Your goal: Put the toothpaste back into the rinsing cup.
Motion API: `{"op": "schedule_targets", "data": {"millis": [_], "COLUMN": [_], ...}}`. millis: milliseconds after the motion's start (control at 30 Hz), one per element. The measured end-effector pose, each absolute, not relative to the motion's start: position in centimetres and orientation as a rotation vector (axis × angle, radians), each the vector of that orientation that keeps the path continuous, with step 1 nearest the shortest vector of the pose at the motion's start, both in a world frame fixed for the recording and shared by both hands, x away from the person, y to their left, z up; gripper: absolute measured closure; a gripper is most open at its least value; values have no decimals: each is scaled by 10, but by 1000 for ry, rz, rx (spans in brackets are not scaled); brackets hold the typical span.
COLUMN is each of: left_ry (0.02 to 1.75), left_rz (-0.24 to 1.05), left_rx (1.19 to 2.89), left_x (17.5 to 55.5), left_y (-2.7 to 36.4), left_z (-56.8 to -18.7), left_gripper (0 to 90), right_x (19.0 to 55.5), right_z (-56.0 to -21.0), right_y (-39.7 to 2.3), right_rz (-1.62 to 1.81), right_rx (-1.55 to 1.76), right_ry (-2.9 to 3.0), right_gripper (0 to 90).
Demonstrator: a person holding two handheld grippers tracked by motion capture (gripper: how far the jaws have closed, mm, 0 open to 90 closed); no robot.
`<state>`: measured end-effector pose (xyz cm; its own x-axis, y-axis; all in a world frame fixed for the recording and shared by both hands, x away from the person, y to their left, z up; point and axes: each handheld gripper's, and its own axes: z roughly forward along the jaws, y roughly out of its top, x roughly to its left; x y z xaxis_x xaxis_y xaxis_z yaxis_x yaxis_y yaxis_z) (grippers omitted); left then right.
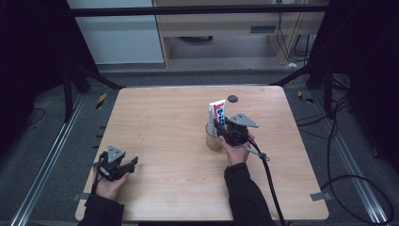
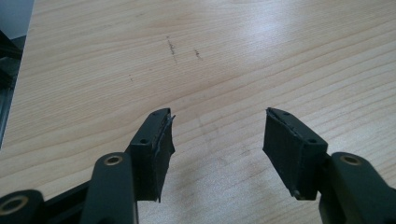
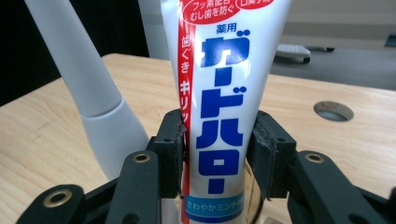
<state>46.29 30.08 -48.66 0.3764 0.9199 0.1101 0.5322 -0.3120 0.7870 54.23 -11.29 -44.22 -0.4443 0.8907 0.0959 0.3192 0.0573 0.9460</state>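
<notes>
The left gripper (image 1: 123, 165) rests on the table (image 1: 164, 127), well left of the cup (image 1: 214, 139), jaws apart and empty. In the cup stand one toothpaste tube (image 3: 224, 93) and one white handle (image 3: 88, 79). The right gripper (image 3: 217, 154) clamps the tube; I judge that placing or removal is unfinished.

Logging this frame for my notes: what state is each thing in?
Tube: upright in the cup, gripped at both sides.
Toothbrush handle: standing in the cup, leaning, free.
Cup: upright on the table.
Right tongs: shut on the tube.
Left tongs: open, holding nothing, over bare wood.
</notes>
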Motion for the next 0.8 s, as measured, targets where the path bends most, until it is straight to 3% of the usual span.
{"op": "schedule_targets", "data": {"millis": [500,600,800], "left_ry": [1250,1250,1249], "left_rz": [748,747,749], "left_rx": [1973,1974,1972], "left_x": [463,463,462], "left_y": [301,301,300], "left_z": [-487,-487,-486], "left_gripper": [412,412,412], "right_x": [532,527,518], "right_z": [-439,-430,-413], "right_y": [-116,-122,-133], "right_rz": [1310,1361,1332], "right_rx": [1191,1172,1170], "right_ry": [1921,1877,1892], "right_gripper": [515,597,568]}}
